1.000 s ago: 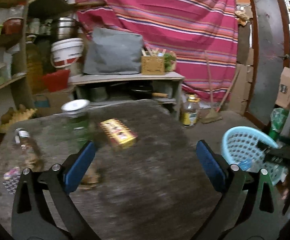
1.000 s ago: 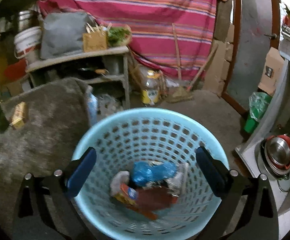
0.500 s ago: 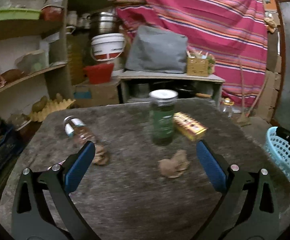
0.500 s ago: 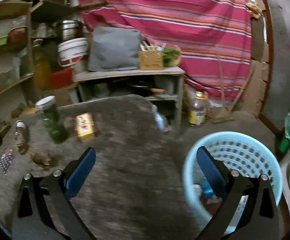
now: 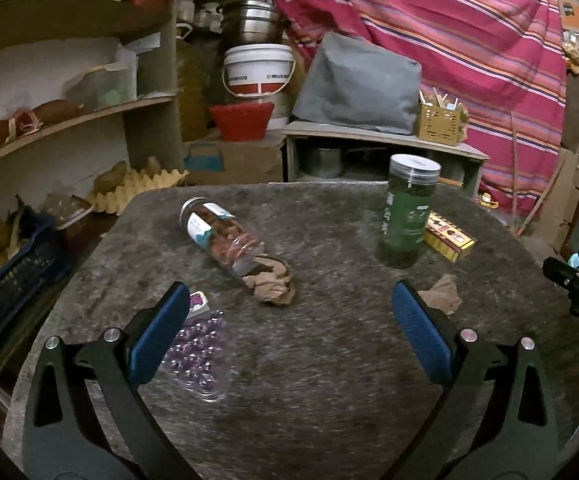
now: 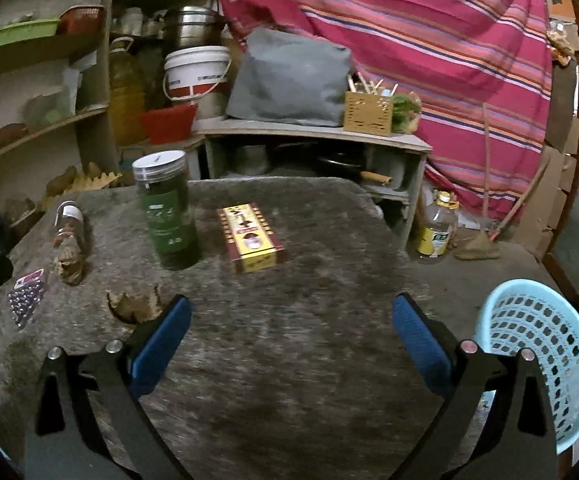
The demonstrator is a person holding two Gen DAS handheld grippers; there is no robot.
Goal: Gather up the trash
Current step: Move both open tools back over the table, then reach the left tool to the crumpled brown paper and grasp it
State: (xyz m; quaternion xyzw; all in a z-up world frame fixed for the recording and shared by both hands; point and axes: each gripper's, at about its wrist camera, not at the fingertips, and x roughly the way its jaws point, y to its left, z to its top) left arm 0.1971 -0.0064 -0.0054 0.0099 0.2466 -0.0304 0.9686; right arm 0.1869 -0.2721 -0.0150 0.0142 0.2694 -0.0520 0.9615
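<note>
Two crumpled brown paper wads on grey table [image 5: 329, 380]: one wad [image 5: 270, 281] touching the fallen clear jar [image 5: 219, 236], other wad [image 5: 443, 298] near upright green jar [image 5: 407, 212]. One yellow box [image 6: 251, 238], one blister pack [image 5: 199, 350]. Blue basket [image 6: 541, 352] on floor, right. Left gripper [image 5: 289, 332] and right gripper [image 6: 291, 336]: fingers apart, empty. Striped cloth backdrop [image 6: 409, 40].

Cluttered home storeroom-kitchen, rough shelves [image 5: 89, 116] with produce; steel pots [image 5: 249, 24], plastic bucket [image 5: 258, 70], egg trays [image 5: 137, 188]; striped cloth [image 6: 429, 40] over wall, oil bottle [image 6: 435, 228] on floor
</note>
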